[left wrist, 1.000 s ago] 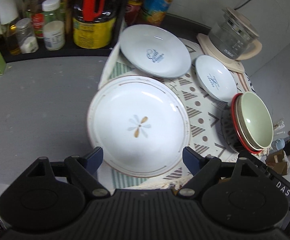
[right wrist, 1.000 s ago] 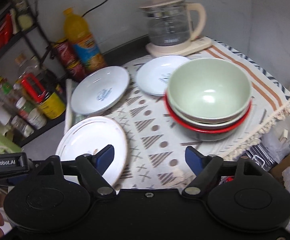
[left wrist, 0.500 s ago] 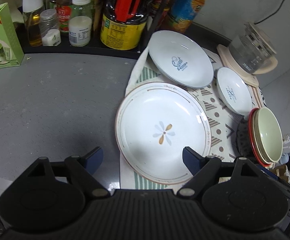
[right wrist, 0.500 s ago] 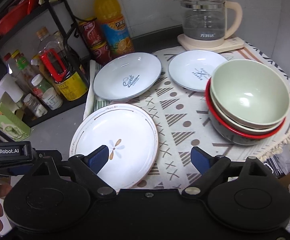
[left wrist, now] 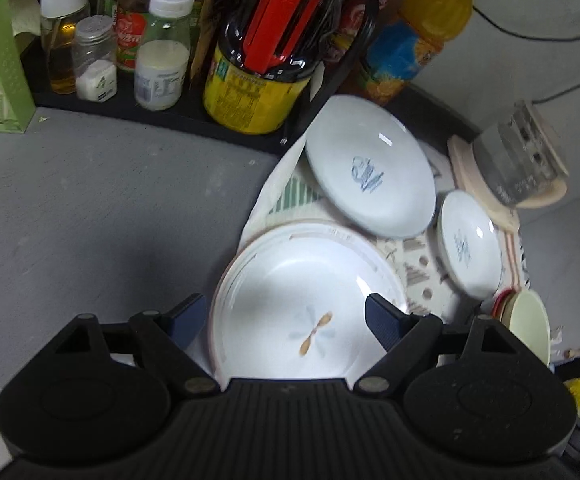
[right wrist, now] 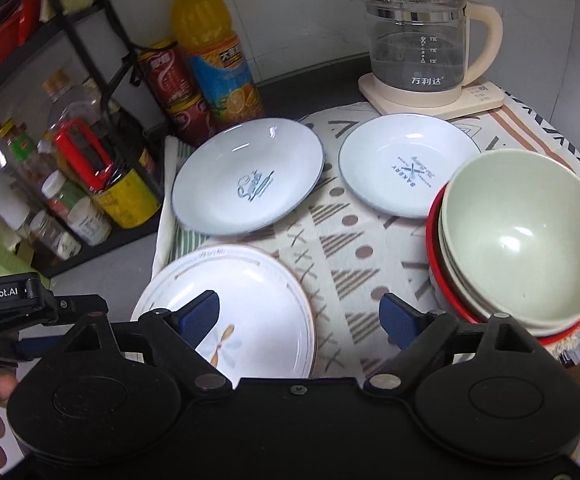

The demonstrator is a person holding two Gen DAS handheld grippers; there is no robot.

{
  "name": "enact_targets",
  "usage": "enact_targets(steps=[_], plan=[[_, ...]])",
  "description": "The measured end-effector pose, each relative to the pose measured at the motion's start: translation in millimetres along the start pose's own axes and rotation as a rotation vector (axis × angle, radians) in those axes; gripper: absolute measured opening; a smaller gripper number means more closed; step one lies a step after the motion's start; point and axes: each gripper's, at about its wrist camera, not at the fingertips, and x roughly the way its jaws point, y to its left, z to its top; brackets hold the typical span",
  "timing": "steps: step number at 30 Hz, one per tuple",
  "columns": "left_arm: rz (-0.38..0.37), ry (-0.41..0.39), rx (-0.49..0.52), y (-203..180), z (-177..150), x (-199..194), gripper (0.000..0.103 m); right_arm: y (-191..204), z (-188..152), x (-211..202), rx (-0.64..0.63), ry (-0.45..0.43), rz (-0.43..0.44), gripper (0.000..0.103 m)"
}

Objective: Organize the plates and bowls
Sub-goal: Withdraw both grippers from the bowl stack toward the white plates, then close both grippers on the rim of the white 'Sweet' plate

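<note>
A large white plate with a flower motif (left wrist: 301, 304) (right wrist: 250, 304) lies at the near left of the patterned cloth (right wrist: 349, 240). Behind it lie a blue-rimmed plate (left wrist: 369, 168) (right wrist: 246, 176) and a smaller blue-rimmed plate (left wrist: 469, 244) (right wrist: 405, 168). A stack of bowls, green on top and red-rimmed below (right wrist: 521, 232) (left wrist: 525, 320), stands at the right. My left gripper (left wrist: 286, 316) is open and empty over the flower plate. My right gripper (right wrist: 301, 316) is open and empty above the cloth, between the flower plate and the bowls. The left gripper's body (right wrist: 6, 300) shows at the right wrist view's left edge.
A black rack (left wrist: 162, 112) with bottles, jars and a yellow-labelled jug (left wrist: 262, 76) (right wrist: 102, 168) stands at the back left. An orange juice bottle (right wrist: 214, 52) and red cans (right wrist: 170, 76) stand behind the plates. A glass kettle (right wrist: 421, 40) sits at the back right. Grey counter (left wrist: 90, 208) lies left.
Both grippers have moved forward and lower toward the dishes. The flower plate now sits closer under the left gripper. No dish has moved.
</note>
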Motion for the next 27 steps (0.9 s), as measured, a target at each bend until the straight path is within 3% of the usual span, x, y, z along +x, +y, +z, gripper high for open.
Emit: enact_targets(steps=[4,17,23,27], plan=[[-0.003,-0.015,-0.002,-8,14,14,0.084,-5,14,16,0.031,0.009,-0.004,0.078],[-0.007,-0.006,-0.033,-20,51,72,0.075,-9,48,67,0.073,0.042,0.028,0.073],[-0.010,0.012,-0.060,-24,63,103,0.061,-8,57,95,0.079,0.073,0.038,0.067],[-0.009,0.016,-0.100,-24,68,118,0.053,-11,63,113,0.101,0.094,0.035,0.057]])
